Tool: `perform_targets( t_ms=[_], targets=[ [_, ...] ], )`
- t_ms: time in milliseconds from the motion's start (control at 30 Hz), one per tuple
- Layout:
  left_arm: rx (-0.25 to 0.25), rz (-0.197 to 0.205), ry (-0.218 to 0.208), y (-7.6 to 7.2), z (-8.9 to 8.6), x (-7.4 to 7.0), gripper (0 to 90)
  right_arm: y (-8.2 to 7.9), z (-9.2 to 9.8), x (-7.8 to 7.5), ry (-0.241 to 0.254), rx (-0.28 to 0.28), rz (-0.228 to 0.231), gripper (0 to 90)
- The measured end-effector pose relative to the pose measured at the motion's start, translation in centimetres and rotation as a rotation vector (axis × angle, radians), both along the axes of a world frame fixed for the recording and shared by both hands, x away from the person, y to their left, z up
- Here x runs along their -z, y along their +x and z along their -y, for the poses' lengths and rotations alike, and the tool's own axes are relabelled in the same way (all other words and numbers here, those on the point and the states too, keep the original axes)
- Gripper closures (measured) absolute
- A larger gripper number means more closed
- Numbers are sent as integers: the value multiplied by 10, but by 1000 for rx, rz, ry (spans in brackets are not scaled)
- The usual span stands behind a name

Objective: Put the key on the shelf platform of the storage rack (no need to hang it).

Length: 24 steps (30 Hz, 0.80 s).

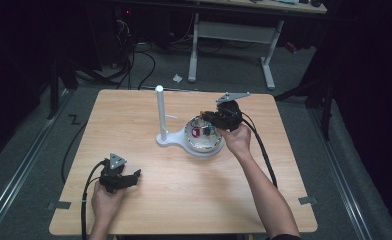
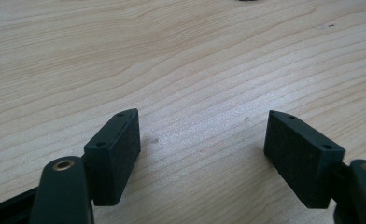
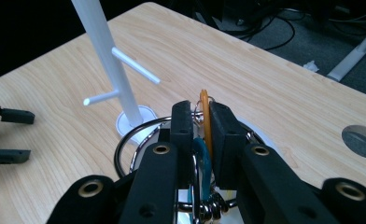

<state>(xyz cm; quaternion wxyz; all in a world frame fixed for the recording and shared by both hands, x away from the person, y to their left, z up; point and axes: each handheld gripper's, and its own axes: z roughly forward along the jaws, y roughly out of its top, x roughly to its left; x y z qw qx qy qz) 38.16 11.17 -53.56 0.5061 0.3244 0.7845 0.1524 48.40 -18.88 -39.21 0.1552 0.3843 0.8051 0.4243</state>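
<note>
- While your right tool (image 3: 200, 123) hangs over the bowl (image 1: 202, 145), its pads are pressed together on a thin orange ring (image 3: 203, 109); small metal rings and a teal piece (image 3: 201, 158) sit between the jaws just below it.
- From the high view, that tool (image 1: 215, 120) is at the bowl's far right rim, with your right hand (image 1: 238, 139) just beside the rim.
- That bowl is round and shiny, and sits on the wide end of a white base near the middle of the worktop (image 1: 184, 190); small coloured items (image 1: 200, 132) lie inside, too small to identify.
- At the base's other end, just left of the bowl, a white post (image 1: 160, 112) stands upright; the right gripper view shows two short pegs (image 3: 134, 65) branching from it.
- Your left tool (image 2: 202, 140) has its jaws well apart with nothing between them, pointing at bare wood.
- From above, the left tool (image 1: 129, 177) rests low at the near left of the worktop, well apart from the bowl, in your left hand (image 1: 106, 197).
</note>
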Motion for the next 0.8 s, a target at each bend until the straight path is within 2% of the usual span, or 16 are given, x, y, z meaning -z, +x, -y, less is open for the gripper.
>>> perform_targets(
  t_ms=[300,333,500,800],
  targets=[
    [-1,0,-1,0,0,0,272,3,-1,16,-28,1,-6,812],
    [-1,-1,-1,0,0,0,273,3,-2,22,-33,4,-17,811],
    [0,0,0,0,0,0,273,3,-4,32,-55,1,-26,811],
    [-2,-1,-1,0,0,0,272,1,-5,43,-78,0,-25,809]
  ],
)
